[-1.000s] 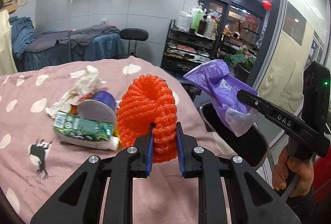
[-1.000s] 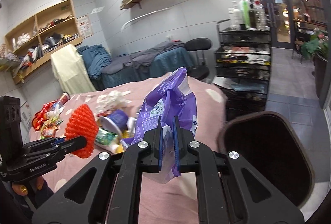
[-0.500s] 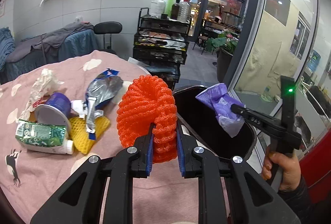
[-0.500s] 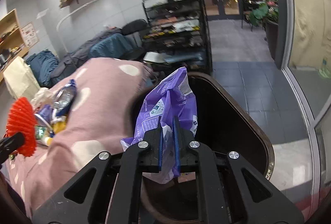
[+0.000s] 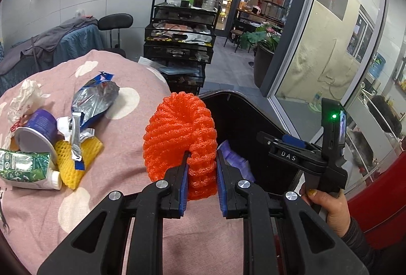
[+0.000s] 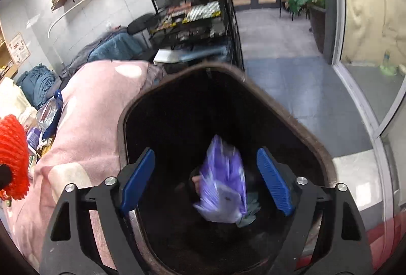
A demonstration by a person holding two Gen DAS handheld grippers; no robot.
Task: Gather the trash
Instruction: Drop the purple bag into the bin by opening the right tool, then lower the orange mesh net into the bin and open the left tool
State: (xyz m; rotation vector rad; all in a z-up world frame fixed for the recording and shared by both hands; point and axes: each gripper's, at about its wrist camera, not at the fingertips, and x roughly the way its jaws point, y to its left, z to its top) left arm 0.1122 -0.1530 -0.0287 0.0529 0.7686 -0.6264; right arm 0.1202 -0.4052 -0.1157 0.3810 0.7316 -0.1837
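My left gripper (image 5: pixel 201 181) is shut on an orange foam net (image 5: pixel 180 138), held above the pink spotted cloth (image 5: pixel 106 214) at the edge of the black bin (image 5: pixel 243 120). My right gripper (image 6: pixel 206 181) hangs over the bin (image 6: pixel 127 122) with its jaws opening, the blue pads wide apart. A purple wrapper (image 6: pixel 223 188), blurred, is falling free between them into the bin; the wrapper (image 5: pixel 236 160) also peeks out behind the net in the left wrist view. The right gripper (image 5: pixel 264 138) is also seen there, held by a hand (image 5: pixel 330 206).
On the cloth at left lie a silver-blue foil bag (image 5: pixel 94 99), a yellow foam net (image 5: pixel 73 160), a purple cup (image 5: pixel 38 130), a green carton (image 5: pixel 25 168) and crumpled paper (image 5: pixel 25 97). A black trolley (image 5: pixel 180 46) with bottles stands behind; a glass wall (image 5: pixel 330 46) runs along the right.
The right gripper swung over the bin, sank and let go of the purple wrapper, which now drops inside. The left gripper carried the orange net rightward toward the bin.
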